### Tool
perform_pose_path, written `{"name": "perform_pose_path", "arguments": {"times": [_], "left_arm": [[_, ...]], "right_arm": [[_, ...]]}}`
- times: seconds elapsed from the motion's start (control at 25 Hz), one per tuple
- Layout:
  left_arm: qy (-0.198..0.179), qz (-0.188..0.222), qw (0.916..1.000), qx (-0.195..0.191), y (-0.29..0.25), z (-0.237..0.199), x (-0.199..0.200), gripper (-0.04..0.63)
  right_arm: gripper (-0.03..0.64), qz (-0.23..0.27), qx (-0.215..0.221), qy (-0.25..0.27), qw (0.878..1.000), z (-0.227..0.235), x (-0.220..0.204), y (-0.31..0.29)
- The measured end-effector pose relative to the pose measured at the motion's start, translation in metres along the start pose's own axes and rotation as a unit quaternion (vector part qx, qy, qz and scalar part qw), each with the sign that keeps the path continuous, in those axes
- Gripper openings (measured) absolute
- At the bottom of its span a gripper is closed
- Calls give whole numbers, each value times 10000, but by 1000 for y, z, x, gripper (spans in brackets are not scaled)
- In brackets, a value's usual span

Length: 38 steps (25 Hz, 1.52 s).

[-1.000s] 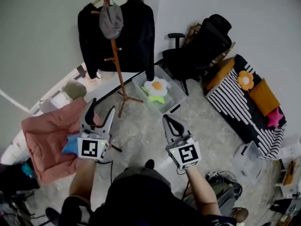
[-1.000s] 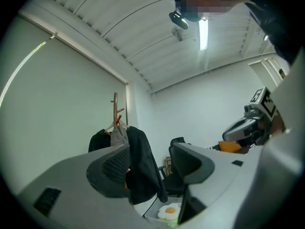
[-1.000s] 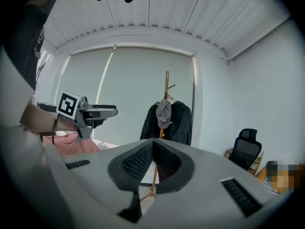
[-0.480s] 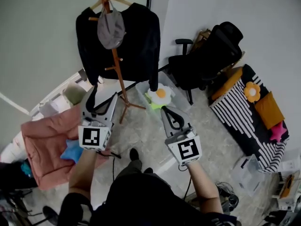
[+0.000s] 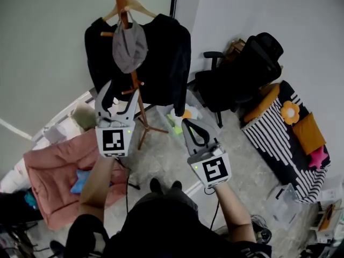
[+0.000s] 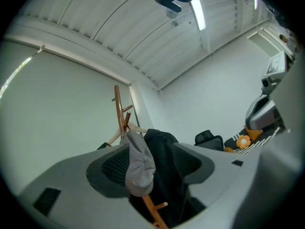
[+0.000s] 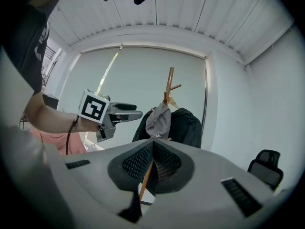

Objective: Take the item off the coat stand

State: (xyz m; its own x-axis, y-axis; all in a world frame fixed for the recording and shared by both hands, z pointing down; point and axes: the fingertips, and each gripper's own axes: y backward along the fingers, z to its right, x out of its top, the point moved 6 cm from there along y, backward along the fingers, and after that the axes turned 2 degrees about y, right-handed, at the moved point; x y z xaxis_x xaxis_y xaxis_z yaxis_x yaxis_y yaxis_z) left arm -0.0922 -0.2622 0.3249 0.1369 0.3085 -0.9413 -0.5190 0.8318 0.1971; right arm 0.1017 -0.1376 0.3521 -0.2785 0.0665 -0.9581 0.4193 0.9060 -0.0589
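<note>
1. Left hand-held gripper: I see it raised toward the coat stand with its jaws spread wide and clamped on nothing.
2. Grey cap: it hangs on a peg high on the stand's wooden pole, in front of the black jacket. In the left gripper view it shows in the gap between the open jaws, close by one pad. I cannot tell whether it touches.
3. Black jacket: on a wooden hanger at the top of the stand, sleeves hanging down either side of the pole.
4. Right hand-held gripper: I read its jaws as together, tips meeting, with nothing between them. It is held lower and to the right of the stand, well apart from the cap.
5. Surroundings: a black office chair sits right of the jacket, with a striped sofa carrying coloured cushions beyond it. A pink armchair is at lower left.
</note>
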Motion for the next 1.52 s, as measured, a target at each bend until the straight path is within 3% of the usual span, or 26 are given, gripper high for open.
{"name": "perform_pose_path", "arguments": {"times": [0.48,1.0,1.36,1.52], "left_arm": [[-673,-447,9931,855,-88,-18,-18,285],[-1119,-875,9806,1349,-138,-31,-45,284],[-1433,-865,9727,1607,-145,-37,-46,68],[-1431,-840,9733,1587,-145,-42,-42,38]], "right_arm": [[18,170,615,-21,9980,44,-8,-50],[18,148,694,-87,9974,74,-23,-50],[18,71,679,-154,9975,78,-32,-52],[18,14,678,-151,9976,78,-35,-53]]}}
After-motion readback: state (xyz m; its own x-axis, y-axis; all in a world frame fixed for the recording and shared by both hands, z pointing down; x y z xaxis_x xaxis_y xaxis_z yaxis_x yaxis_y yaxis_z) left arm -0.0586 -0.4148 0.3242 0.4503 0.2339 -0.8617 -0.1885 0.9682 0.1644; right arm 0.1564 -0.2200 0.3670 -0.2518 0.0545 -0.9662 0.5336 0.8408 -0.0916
